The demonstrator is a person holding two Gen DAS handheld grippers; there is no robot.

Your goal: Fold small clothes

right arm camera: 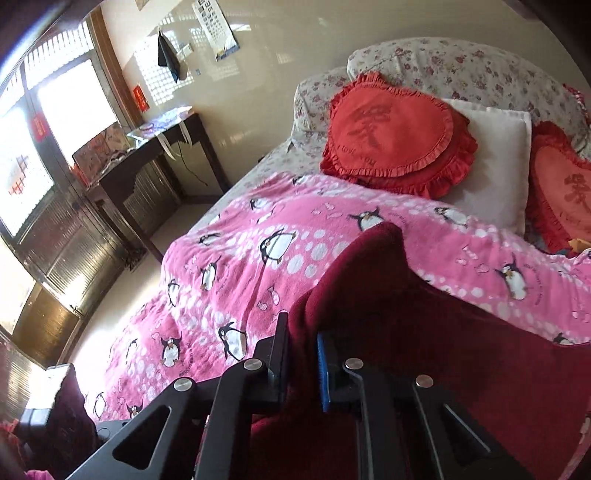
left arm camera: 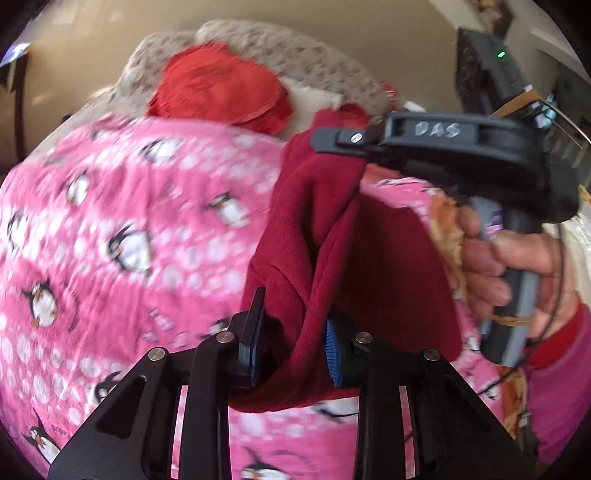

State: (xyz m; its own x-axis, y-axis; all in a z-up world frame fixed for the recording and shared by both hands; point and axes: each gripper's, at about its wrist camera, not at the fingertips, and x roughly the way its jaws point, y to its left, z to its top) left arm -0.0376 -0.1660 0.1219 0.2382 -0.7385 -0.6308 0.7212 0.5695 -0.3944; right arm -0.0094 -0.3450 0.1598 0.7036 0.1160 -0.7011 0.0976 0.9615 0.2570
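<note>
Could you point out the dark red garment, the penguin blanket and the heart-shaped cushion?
dark red garment (left arm camera: 369, 266), left wrist view, its hanging fold.
penguin blanket (right arm camera: 240, 266), right wrist view, its pink middle.
heart-shaped cushion (right arm camera: 388, 129), right wrist view, its face.

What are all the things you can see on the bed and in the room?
garment: one, dark red, lifted over the blanket, held by both grippers
blanket: one, pink with penguins, spread on the bed
heart cushions: two, red, frilled, at the bed's head
pillow: one, white, between the cushions
floral bedding: cream, behind the cushions
desk: one, dark, by the window
calendar: one, on the wall
left gripper: black, shut on garment
right gripper: black, shut on garment
hand: one, holding the right gripper
</note>
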